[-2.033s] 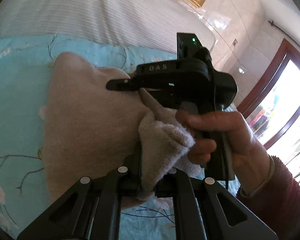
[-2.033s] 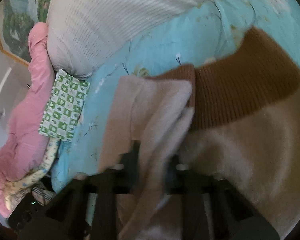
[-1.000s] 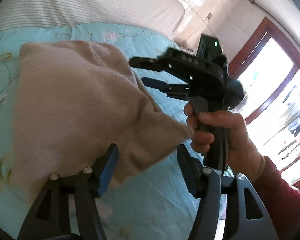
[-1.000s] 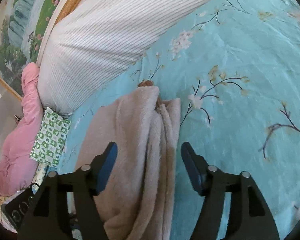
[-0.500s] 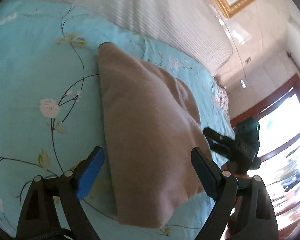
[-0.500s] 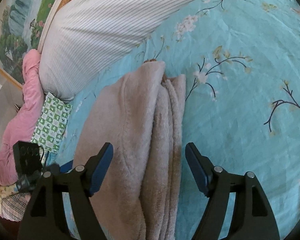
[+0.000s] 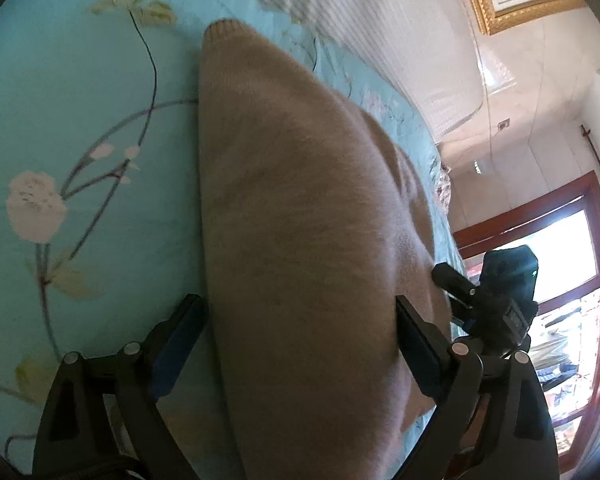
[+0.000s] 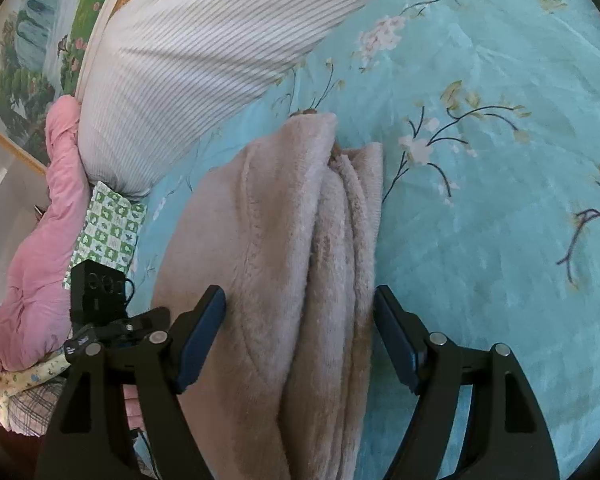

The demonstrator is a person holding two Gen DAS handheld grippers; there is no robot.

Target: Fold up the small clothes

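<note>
The folded beige sweater (image 8: 284,264) lies on the bed's turquoise floral sheet (image 8: 500,220) (near a striped pillow (image 8: 204,52)). The left gripper (image 7: 298,344), opening, straddles it untouched; the right gripper (image 8: 298,336) stands apart, likewise unclamped.

Fuzzy beige knitted sweater (image 8: 268,264), folded into a long narrow bundle, layered edges showing along one side, lying flat on the turquoise floral bedsheet (image 8: 500,200), far end near its striped-pillow edge

Daylight from window (image 7: 572,280), blown out w/ glare. Left view slightly motion-blurred, esp. striped pillow (image 7: 340,12). Right view sharper, evenly bright. Both fisheye: edges curved, dark corners. Soft shadows only.
</note>
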